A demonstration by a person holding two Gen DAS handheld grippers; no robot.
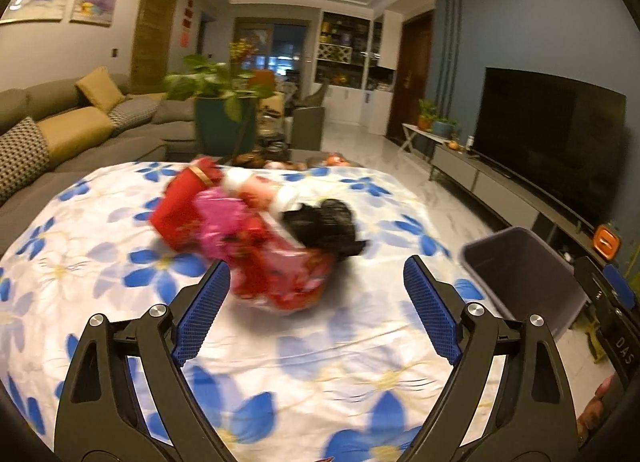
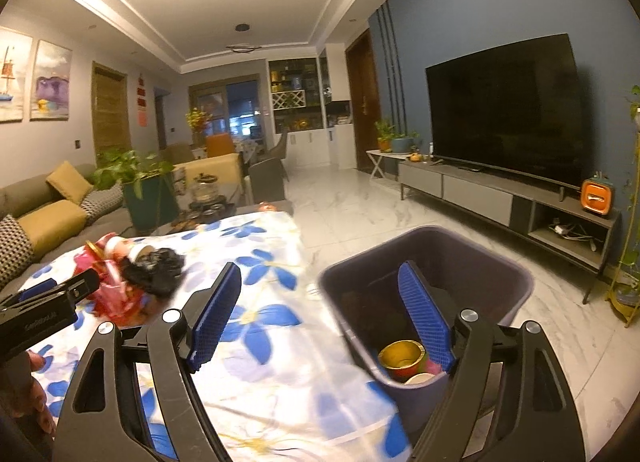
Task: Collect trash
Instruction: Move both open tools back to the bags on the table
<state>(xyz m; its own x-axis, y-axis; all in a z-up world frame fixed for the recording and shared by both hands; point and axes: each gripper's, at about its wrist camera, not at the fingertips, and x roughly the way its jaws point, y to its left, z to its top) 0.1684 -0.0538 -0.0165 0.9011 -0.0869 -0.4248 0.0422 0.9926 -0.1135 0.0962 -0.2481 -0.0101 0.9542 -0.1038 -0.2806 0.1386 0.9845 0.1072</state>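
Living room with a sofa and television; a counter (image 1: 120, 302) under a blue-flowered white cloth carries a blurred trash pile (image 1: 260, 238) of red, pink and black wrappers. Left tool (image 1: 316, 302) gapes wide just before it. Right tool (image 2: 320, 314) gapes wide, empty, above a dark bin (image 2: 500, 282) beside the counter.

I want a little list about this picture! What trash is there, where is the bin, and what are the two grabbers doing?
surface: table under a white cloth with blue flowers
trash left: blurry heap of red and pink wrappers with a crumpled black bag on the cloth
bin: dark purple plastic bin on the floor beside the table
in the bin: a gold-rimmed red cup, other bits unclear
left gripper: open, empty, facing the heap
right gripper: open, empty, over the bin's edge
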